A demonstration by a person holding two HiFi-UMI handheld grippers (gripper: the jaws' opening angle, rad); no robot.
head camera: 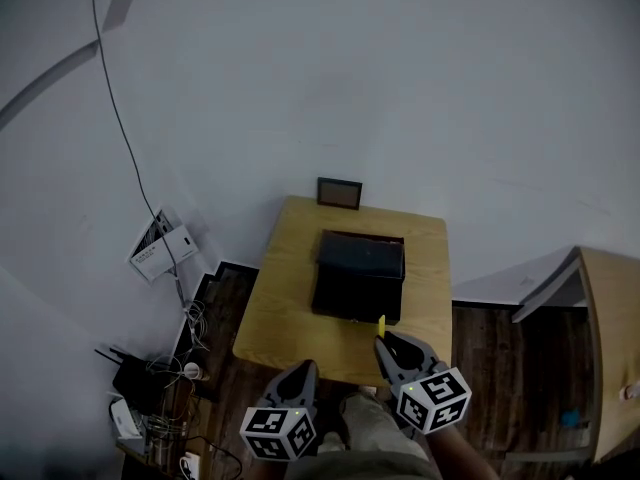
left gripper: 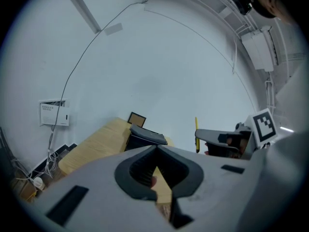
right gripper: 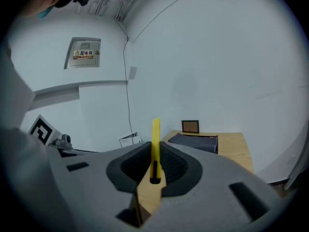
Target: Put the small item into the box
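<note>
The thin yellow stick (right gripper: 156, 139) is standing upright, its lower end pinched by the right gripper (head camera: 385, 342), probably for dropping into the dark box (head camera: 358, 273) just ahead on the table (head camera: 425, 268). The left gripper (head camera: 308, 370) is hanging alongside, jaws pressed together, seemingly empty.

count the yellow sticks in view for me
1. The yellow stick stands upright, clamped in the right gripper, by the near side of the black box. The box's inside does not show clearly, so more could be hidden there.
</note>
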